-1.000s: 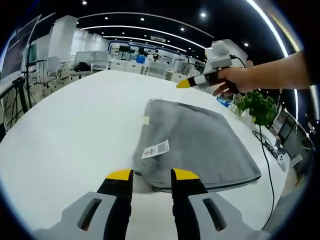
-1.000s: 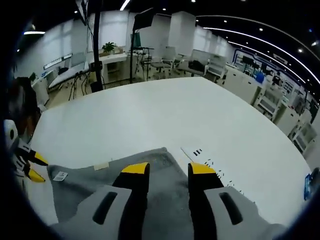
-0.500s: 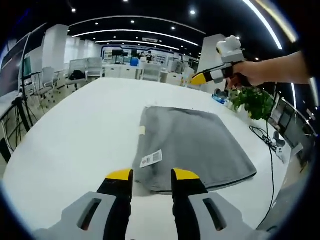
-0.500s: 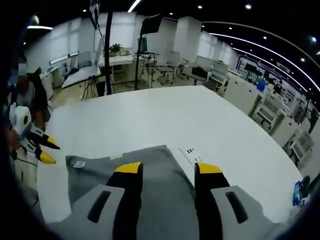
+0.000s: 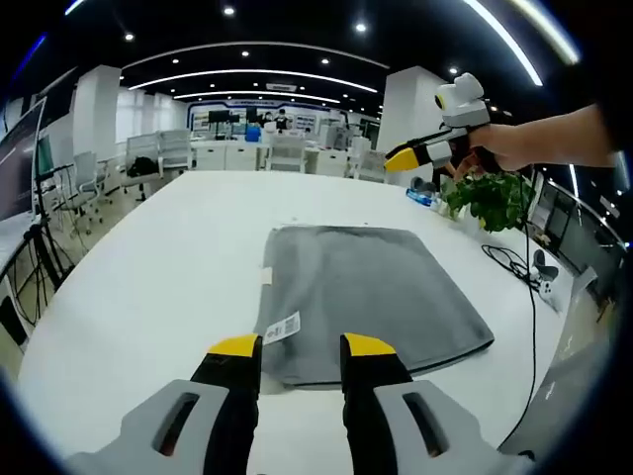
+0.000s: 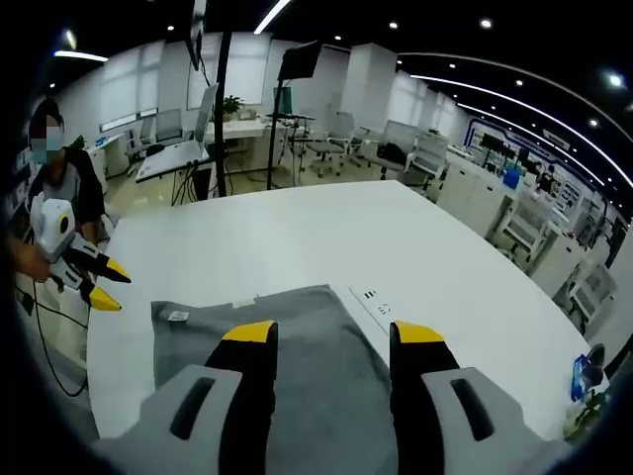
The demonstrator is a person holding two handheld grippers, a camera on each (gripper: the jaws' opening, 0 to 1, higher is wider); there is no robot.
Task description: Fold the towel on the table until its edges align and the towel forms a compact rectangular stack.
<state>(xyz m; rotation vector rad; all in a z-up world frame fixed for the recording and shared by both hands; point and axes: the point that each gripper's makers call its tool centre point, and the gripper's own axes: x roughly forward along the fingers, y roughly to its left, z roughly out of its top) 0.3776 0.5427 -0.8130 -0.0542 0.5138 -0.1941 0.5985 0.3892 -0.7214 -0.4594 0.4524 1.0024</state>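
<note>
A grey towel (image 5: 366,292) lies folded flat on the white table (image 5: 158,267), with a white label (image 5: 284,326) near its near left corner. My left gripper (image 5: 302,346) hovers open just short of the towel's near edge, nothing between its fingers. Far across the towel, a hand holds my right gripper (image 5: 406,158) up in the air. In the right gripper view the same towel (image 6: 316,356) spreads under my open right gripper (image 6: 333,332), and my left gripper (image 6: 104,287) shows at the far left, held by a person.
A potted green plant (image 5: 490,198) and a black cable (image 5: 524,297) sit at the table's right edge. A white power strip (image 6: 376,305) lies beside the towel. Office desks, chairs and tripods stand beyond the table.
Both grippers have pulled back and up from the towel, so it looks smaller and farther in both views. The towel itself lies still.
</note>
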